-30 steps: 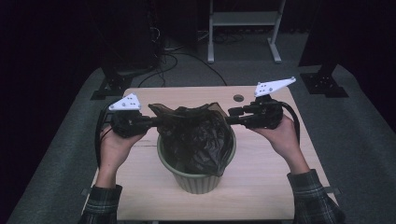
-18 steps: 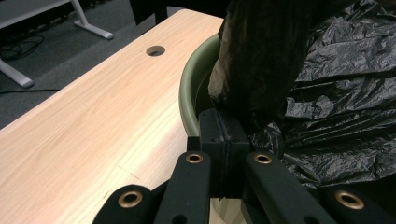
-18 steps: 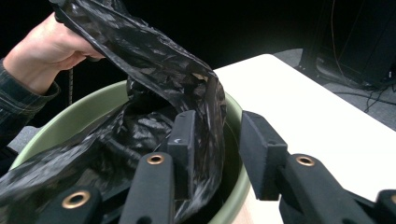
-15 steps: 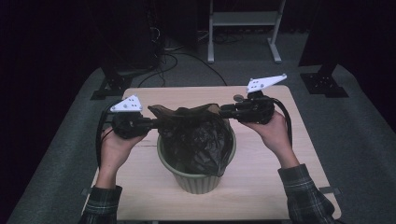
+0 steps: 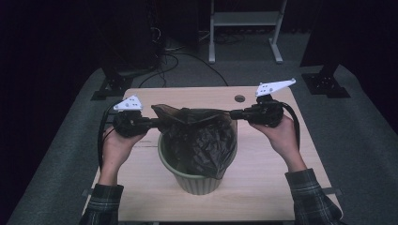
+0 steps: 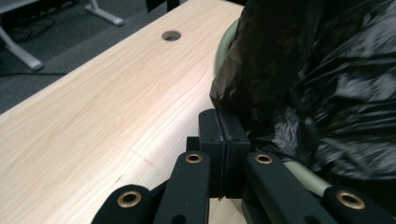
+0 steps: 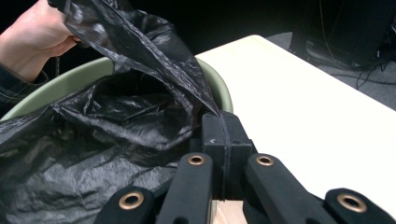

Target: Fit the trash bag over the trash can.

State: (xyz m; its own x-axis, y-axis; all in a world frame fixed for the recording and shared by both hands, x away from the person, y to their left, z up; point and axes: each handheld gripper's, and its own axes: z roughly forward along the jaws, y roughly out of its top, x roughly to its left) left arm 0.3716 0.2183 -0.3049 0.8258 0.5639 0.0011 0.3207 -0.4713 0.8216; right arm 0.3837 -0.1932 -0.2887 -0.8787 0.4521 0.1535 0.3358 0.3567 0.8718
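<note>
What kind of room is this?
Probably a lab or workshop, not a home: a bare wooden table on grey carpet, cables trailing over the floor, and a metal stand behind in the dark.

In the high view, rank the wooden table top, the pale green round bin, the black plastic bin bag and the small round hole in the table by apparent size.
1. Light wooden table top
2. Pale green round bin, though the black plastic bin bag spread across it looks about as large; I won't separate them.
3. Small round hole in the table
</note>
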